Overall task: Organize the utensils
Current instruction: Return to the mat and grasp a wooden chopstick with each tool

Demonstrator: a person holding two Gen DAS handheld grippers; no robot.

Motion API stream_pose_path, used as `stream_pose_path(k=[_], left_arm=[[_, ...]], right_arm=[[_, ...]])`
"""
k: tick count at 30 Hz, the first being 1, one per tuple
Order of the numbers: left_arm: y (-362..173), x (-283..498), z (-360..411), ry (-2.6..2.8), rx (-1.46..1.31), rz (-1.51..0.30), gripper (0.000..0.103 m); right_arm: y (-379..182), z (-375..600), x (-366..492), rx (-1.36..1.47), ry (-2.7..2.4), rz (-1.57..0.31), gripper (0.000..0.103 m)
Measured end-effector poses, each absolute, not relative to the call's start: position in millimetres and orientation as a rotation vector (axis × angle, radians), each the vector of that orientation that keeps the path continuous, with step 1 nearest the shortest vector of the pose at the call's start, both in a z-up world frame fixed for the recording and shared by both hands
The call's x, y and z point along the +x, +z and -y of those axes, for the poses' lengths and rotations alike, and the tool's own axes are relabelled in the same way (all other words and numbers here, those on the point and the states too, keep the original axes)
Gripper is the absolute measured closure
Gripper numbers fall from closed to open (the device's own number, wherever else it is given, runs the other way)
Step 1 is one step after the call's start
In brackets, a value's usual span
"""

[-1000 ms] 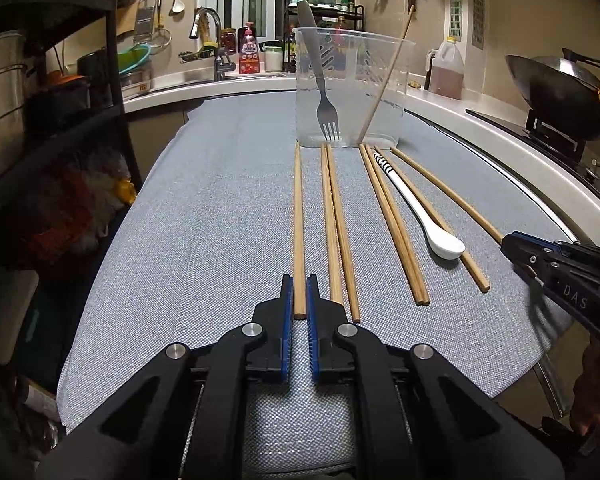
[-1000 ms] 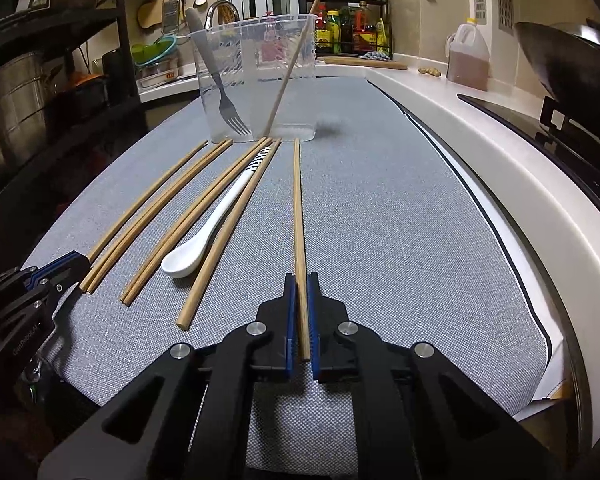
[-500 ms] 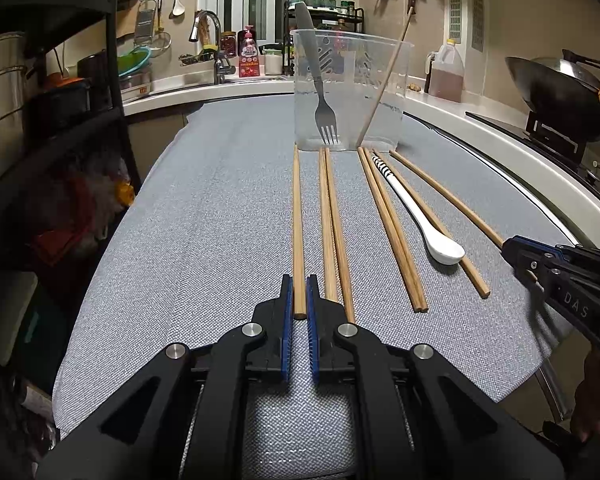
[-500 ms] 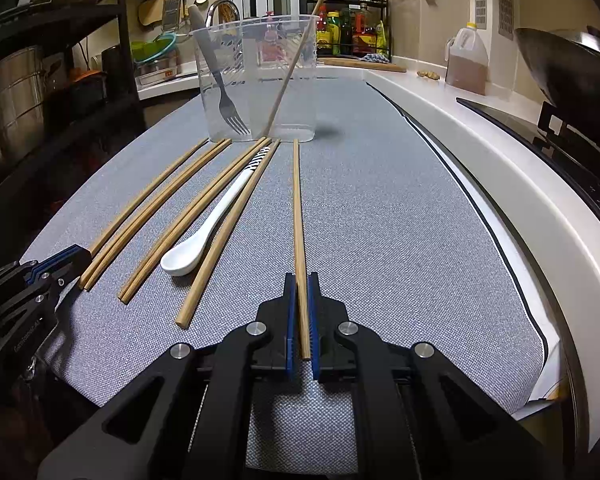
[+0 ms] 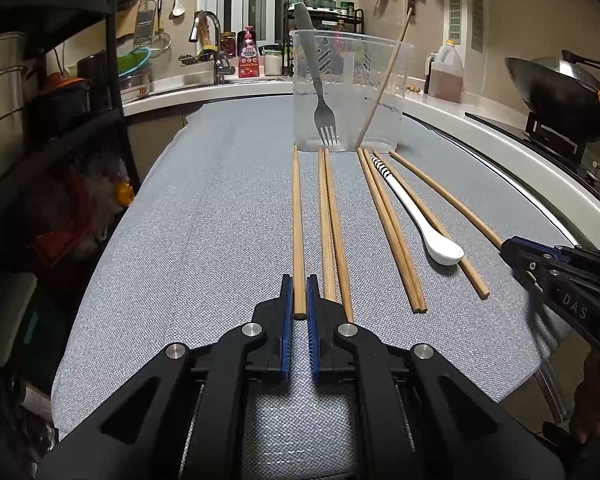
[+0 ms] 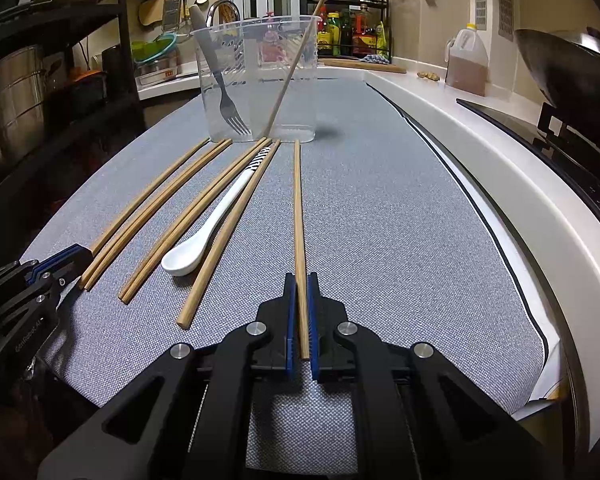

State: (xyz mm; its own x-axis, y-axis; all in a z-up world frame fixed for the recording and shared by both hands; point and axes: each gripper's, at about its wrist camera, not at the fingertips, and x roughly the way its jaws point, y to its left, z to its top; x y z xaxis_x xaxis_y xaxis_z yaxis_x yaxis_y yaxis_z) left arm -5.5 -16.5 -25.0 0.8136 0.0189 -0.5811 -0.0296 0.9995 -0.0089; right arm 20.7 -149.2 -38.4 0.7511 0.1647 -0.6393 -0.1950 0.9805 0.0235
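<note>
In the left wrist view my left gripper (image 5: 299, 280) is shut on the near end of the leftmost wooden chopstick (image 5: 297, 220), which lies on the grey cloth (image 5: 204, 220). In the right wrist view my right gripper (image 6: 300, 278) is shut on the rightmost chopstick (image 6: 298, 208), whose end reaches back between the pads. Between the two lie several more chopsticks (image 5: 332, 224) and a white spoon (image 5: 420, 220) with a striped handle. At the far end a clear plastic cup (image 5: 352, 92) holds a fork (image 5: 320, 92) and one leaning chopstick (image 5: 384, 76).
A white counter edge (image 6: 520, 168) borders the cloth on the right, with a wok (image 5: 560, 92) on a stove beyond it. A dark shelf rack (image 5: 60, 80) stands on the left. A sink with a tap (image 5: 208, 40) and an oil jug (image 5: 446, 76) stand at the back.
</note>
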Motion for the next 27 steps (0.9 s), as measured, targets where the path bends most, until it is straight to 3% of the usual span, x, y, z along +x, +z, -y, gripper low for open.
stream_pose_path(k=[27], left_arm=[[-21.1,-10.1,11.8,0.002,-0.014,-0.607,0.096]], right_arm=[[-29.1,149.0,15.2,-0.033,0.21,-0.691,0.098]])
